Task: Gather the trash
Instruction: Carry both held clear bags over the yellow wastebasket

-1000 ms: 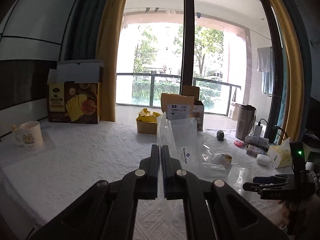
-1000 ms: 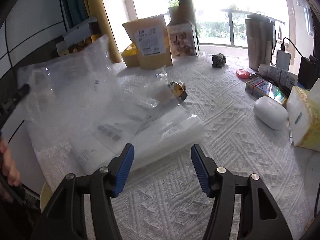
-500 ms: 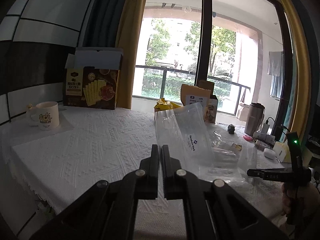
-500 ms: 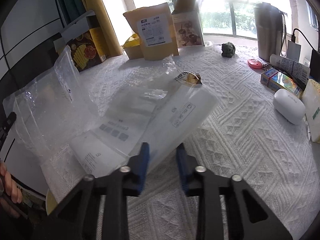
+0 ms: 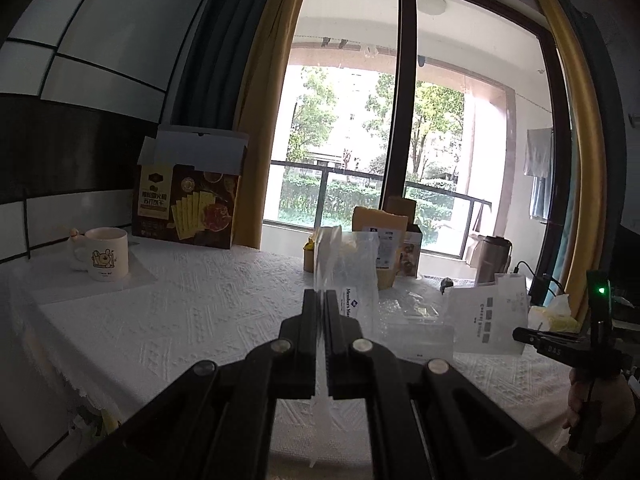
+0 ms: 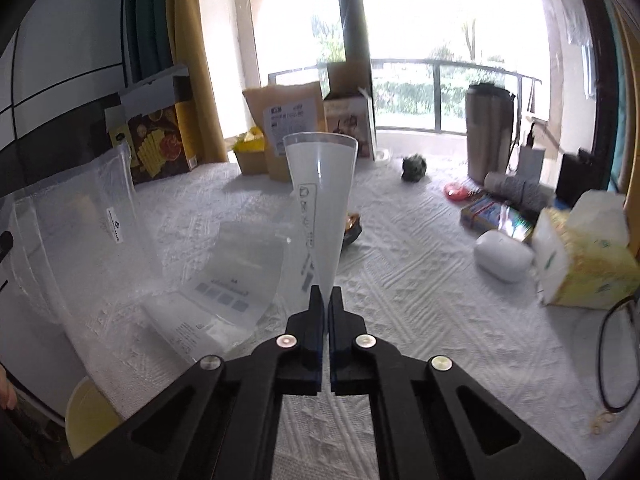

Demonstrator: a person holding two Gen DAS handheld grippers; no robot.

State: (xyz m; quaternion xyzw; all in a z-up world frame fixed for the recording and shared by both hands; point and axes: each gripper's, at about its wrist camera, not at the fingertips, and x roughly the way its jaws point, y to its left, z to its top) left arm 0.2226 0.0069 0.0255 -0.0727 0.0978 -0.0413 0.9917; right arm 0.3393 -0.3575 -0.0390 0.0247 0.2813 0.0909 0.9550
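Both fingers (image 5: 308, 308) clamped on plastic bags (image 6: 320, 200)

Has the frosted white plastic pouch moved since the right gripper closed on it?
Yes. The frosted white plastic pouch has risen off the white tablecloth, now upright before the brown paper bag, clamped in the right gripper.

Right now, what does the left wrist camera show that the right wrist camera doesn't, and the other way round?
Only the left wrist view shows the white cartoon mug and the right claw from outside, gripping its frosted plastic sleeve.

Only the right wrist view shows the white oval case, yellow tissue box, red keyring and crumpled brown wrapper.

Both show the dark cracker box, tan kraft pouch, steel tumbler, white textured tablecloth, and the clear branded bag pinched in the shut left claw.
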